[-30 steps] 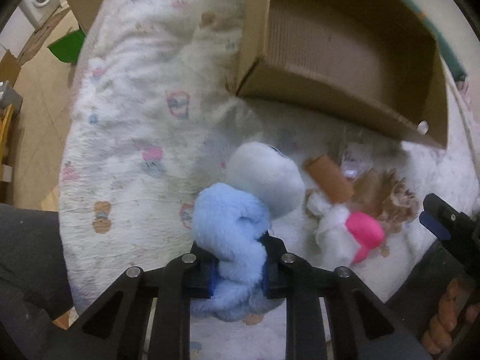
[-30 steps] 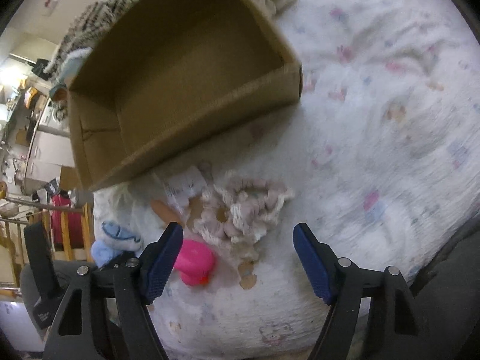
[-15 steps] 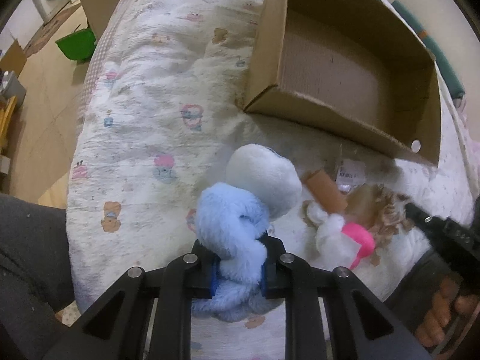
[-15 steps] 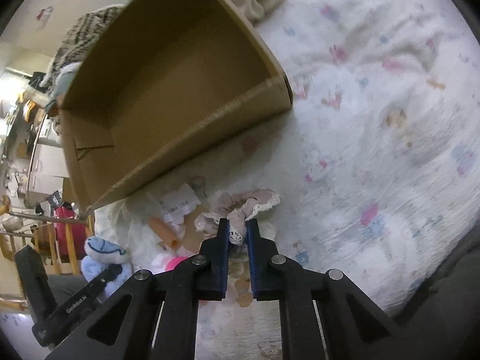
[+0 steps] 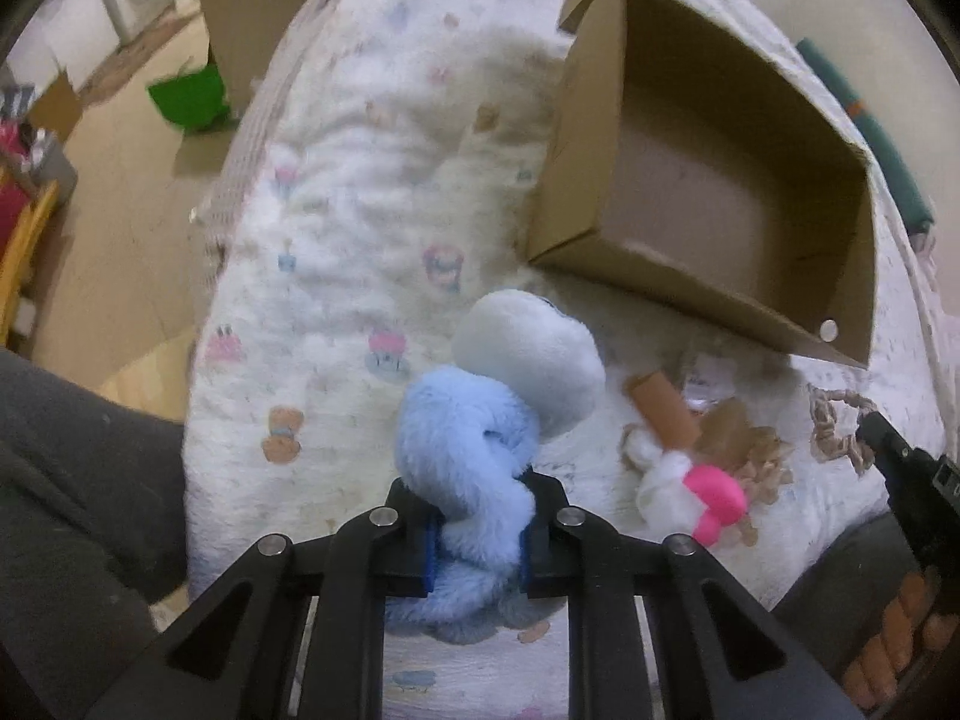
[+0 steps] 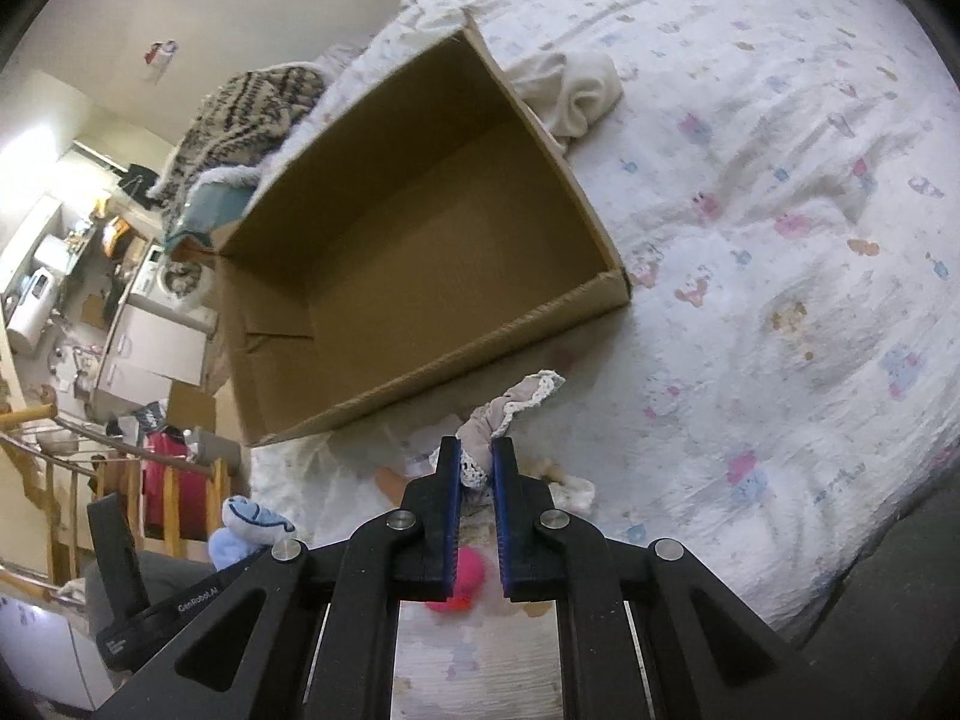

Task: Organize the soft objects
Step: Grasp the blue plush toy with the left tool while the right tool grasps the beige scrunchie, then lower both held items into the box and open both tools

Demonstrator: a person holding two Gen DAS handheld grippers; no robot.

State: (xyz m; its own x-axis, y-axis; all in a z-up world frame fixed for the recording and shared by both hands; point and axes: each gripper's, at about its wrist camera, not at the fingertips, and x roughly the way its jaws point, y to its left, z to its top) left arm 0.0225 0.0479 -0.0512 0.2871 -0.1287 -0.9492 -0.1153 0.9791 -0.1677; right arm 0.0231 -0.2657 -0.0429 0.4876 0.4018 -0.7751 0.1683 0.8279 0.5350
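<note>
On the bed (image 6: 780,240) sits one cardboard box (image 6: 420,252) – open-topped, nothing visible inside; just before its near wall lies a small heap – a pink-and-white toy (image 5: 708,492), a brown tube (image 5: 663,414), other bits too jumbled to count; the left gripper (image 5: 477,534) has its jaws clamped on a blue plush toy (image 5: 480,450), its lower part hidden behind them; the right gripper (image 6: 477,480) pinches a lace-edged scrunchie (image 6: 516,408), held near the box; a cream cloth (image 6: 576,93) lies beyond.
</note>
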